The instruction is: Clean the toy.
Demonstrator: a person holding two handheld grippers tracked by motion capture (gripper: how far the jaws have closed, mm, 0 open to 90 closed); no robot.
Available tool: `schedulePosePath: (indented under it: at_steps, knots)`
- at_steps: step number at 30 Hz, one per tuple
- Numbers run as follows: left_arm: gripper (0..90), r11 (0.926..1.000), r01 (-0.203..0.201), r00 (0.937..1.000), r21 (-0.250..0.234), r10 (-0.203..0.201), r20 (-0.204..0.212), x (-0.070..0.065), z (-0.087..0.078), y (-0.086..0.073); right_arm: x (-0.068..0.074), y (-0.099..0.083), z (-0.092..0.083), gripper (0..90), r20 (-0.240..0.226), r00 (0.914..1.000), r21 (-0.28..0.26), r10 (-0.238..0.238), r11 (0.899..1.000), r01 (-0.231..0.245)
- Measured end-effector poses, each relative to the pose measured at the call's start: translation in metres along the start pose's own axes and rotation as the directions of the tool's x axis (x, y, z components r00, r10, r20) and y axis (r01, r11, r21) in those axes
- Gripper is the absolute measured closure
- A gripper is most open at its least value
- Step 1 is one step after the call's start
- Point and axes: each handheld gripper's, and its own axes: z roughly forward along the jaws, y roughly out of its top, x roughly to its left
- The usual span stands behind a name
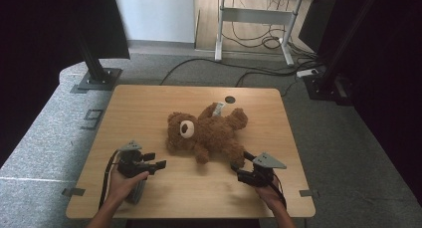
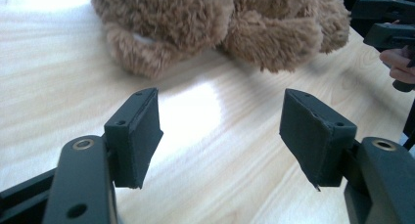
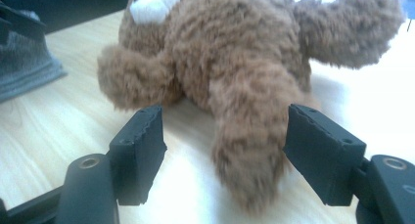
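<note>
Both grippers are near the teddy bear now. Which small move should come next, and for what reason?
Probably close the right gripper on the teddy bear's limb. In the right gripper view that limb already lies between its open pads, which do not seem to press on it. The left gripper is open over bare table, short of the bear, so it should likely wait.

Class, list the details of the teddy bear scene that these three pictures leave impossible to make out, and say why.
- Teddy bear tag: high view, print too small.
- Bear's head: left gripper view, cut off by the top edge.
- Bear's eyes: right gripper view, cut by the top edge above the white muzzle.
- Bear's underside: against the table.
- Right tongs: whether the pads touch the leg, blurred.
</note>
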Motion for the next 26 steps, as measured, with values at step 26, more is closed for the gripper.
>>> schedulePosePath:
  at_steps: [26]
  knots:
    - [32.2,0.9982,-0.017,0.9995,-0.057,0.018,0.024,-0.002,-0.028,-0.026,-0.012,-0.017,-0.007,28.3,0.040,0.9985,0.036,0.038,0.999,-0.039]
